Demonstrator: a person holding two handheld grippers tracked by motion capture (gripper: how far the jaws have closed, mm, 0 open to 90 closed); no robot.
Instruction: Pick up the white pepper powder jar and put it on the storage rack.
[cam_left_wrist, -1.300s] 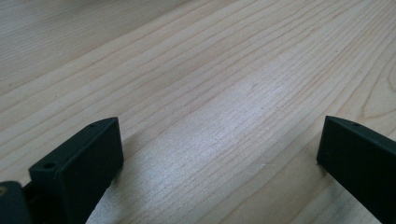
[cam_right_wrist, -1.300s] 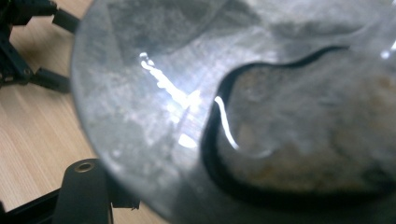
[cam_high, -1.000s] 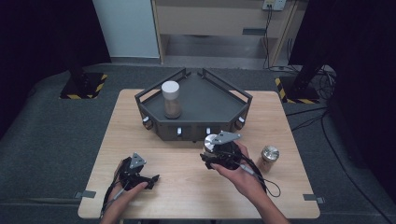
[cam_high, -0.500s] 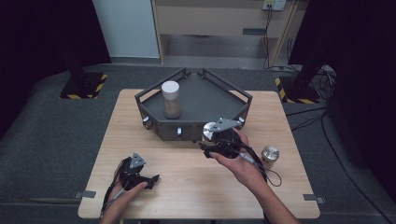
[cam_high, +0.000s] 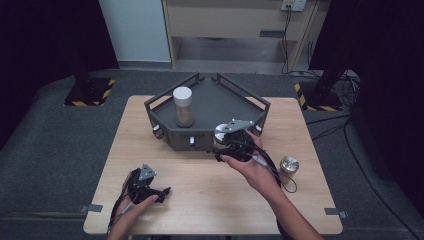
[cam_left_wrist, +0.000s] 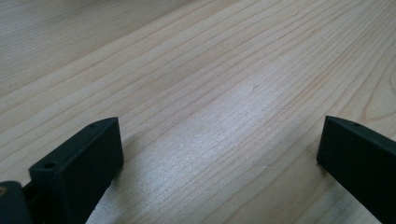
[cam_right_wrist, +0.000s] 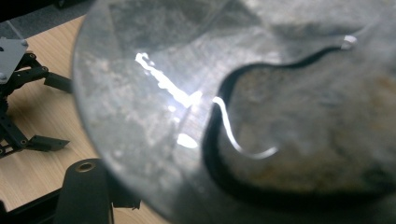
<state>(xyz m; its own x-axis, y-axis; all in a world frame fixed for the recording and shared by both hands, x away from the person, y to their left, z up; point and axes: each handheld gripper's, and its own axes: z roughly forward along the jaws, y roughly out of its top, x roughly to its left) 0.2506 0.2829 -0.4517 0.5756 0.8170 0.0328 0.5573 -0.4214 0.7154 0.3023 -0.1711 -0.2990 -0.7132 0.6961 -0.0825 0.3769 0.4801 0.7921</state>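
Wooden table (cam_high: 210, 195): bears everything; bare grain under the left gripper.
Left gripper (cam_high: 161, 191): jaws wide apart, nothing between them, resting low on the table.
Tray (cam_high: 165, 126): dark, ahead of both grippers; a white-capped jar (cam_high: 183, 107) stands inside.
Right gripper (cam_high: 223, 150): clamped on a clear jar (cam_right_wrist: 233, 107), raised at the tray's front wall.
Metal lid (cam_high: 289, 164): on the table, right of the right gripper.

- Table (cam_high: 200, 200): light wood, on grey floor.
- Second jar (cam_high: 183, 106), white lid, upright at tray's back left.
- Metal lid (cam_high: 289, 164) on table, right of tray.
- Cabinet (cam_high: 235, 30) behind.
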